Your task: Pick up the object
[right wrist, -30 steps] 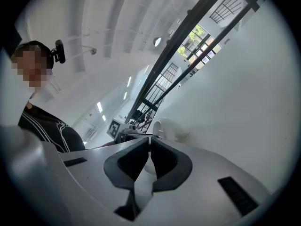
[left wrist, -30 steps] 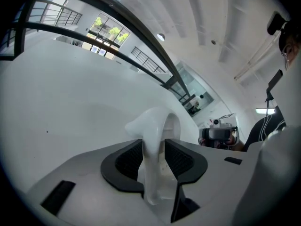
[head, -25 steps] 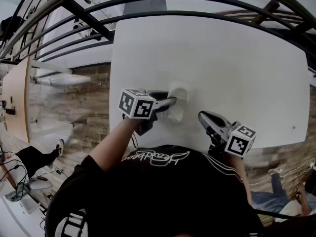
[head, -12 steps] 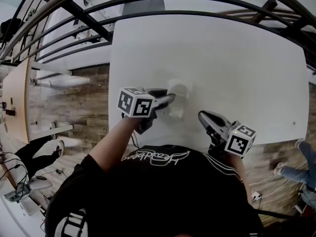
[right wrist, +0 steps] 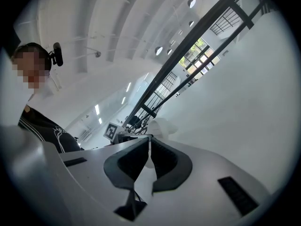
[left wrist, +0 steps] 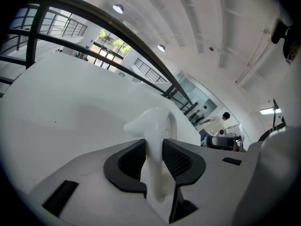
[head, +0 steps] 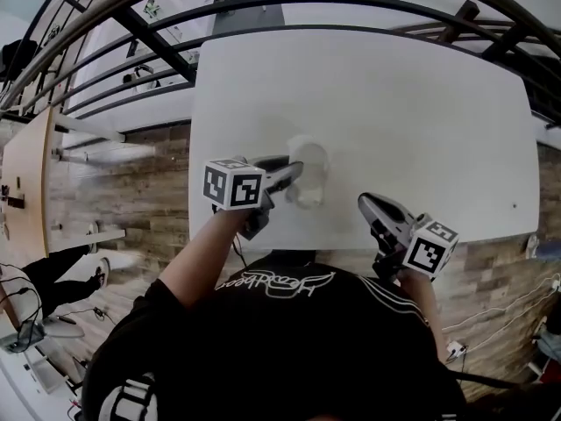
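Note:
The object is a white cup (head: 308, 172) with a small spout, on the white table (head: 421, 103) close to its near edge. My left gripper (head: 294, 170) reaches it from the left. In the left gripper view the cup's thin wall (left wrist: 154, 140) stands between the two dark pads, which press on it from both sides while the jaws are still closing. My right gripper (head: 366, 206) hovers at the near edge to the cup's right, shut and empty (right wrist: 149, 144). Beyond its tips the cup (right wrist: 162, 126) shows.
A black railing (head: 263, 11) curves round the table's far side. Wooden floor (head: 131, 191) lies to the left, below the table's left edge. The person's black shirt (head: 280, 340) covers the near edge. A small dark mark (head: 514, 205) is on the table at far right.
The left gripper and the cup have shifted slightly up and left in the head view. The right gripper has barely moved.

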